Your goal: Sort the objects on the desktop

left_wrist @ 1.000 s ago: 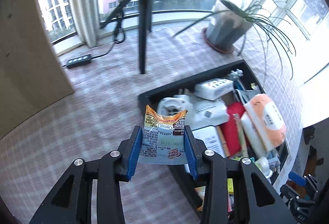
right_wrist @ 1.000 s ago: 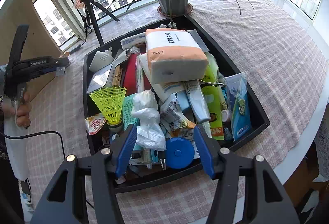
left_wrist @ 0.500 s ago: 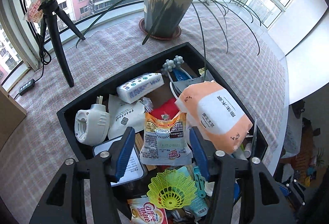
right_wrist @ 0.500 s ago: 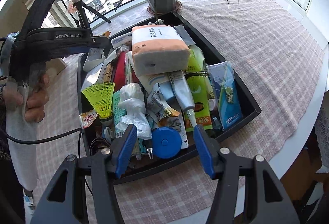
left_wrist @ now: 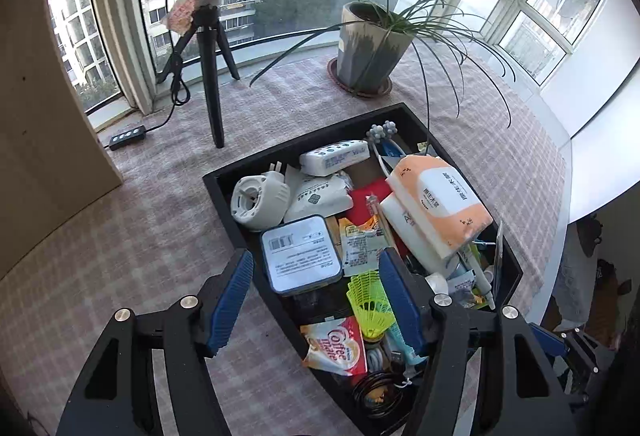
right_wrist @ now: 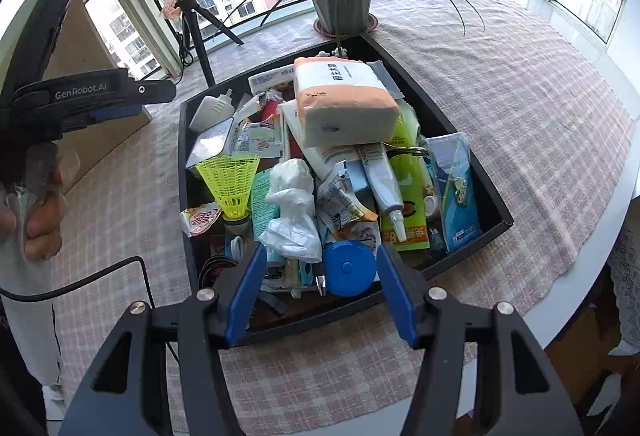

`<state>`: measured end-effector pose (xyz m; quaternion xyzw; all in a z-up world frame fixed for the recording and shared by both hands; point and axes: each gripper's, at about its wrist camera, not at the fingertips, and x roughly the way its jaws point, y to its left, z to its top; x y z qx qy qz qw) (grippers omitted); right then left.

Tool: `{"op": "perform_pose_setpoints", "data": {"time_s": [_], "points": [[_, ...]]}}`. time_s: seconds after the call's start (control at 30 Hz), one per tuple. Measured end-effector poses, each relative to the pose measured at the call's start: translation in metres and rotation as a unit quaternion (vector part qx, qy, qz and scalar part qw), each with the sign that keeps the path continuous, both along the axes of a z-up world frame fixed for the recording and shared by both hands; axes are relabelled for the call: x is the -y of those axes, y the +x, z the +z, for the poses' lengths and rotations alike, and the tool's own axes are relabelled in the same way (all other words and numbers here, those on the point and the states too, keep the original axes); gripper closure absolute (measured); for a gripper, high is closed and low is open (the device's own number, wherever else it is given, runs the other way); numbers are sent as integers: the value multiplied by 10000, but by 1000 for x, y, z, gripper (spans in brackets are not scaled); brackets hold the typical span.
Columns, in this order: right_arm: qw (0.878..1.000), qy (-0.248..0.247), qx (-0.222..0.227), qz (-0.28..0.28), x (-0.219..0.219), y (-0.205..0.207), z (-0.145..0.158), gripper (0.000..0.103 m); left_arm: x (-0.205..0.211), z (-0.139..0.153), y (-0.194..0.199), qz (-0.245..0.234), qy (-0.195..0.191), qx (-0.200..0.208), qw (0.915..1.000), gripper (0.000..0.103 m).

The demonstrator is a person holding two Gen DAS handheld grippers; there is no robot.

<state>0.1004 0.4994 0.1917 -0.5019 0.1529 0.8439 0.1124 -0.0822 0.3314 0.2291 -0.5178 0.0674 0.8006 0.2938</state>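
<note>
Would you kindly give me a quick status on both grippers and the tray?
Left gripper open, empty. Right gripper open, empty, above the blue round case. Black tray piled full; sachet lies inside. Nothing blocking.

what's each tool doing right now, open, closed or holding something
Left tool: open, holding nothing, above the black tray.
Right tool: open, holding nothing, above the tray's near edge.

Bright daylight from the windows (left_wrist: pixel 552 7), blown-out glare there, heavy fisheye curving, dark corners.
</note>
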Motion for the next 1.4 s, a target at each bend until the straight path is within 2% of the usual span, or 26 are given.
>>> {"op": "perform_pose_setpoints", "data": {"time_s": [0.17,0.43,0.6,0.73,0.87,1.1,1.27,1.4], "points": [[9993,32,-87,371,29,-1,8,47,69,12,26,540,-8,-231,9983,40],[9938,117,-189,1092,94,-12,11,47,171,22,74,1424,-80,-485,9886,38],[9869,425,-245,1536,145,-21,7,47,223,15,99,1869,-145,-428,9813,38],[9798,580,-327,1886,186,-22,5,47,257,6,119,2135,-55,-307,9764,35],[9728,712,-354,2174,224,-25,-1,47,283,-9,132,2372,23,-98,9714,27],[9684,580,-275,2409,267,-28,-17,47,312,-28,143,2618,-142,-41,9650,27],[9698,604,-260,2348,282,-28,-23,47,332,-38,145,2721,-238,-35,9620,27],[9702,601,-283,2329,291,-26,-23,47,345,-40,148,2769,-172,20,9607,27]]}}
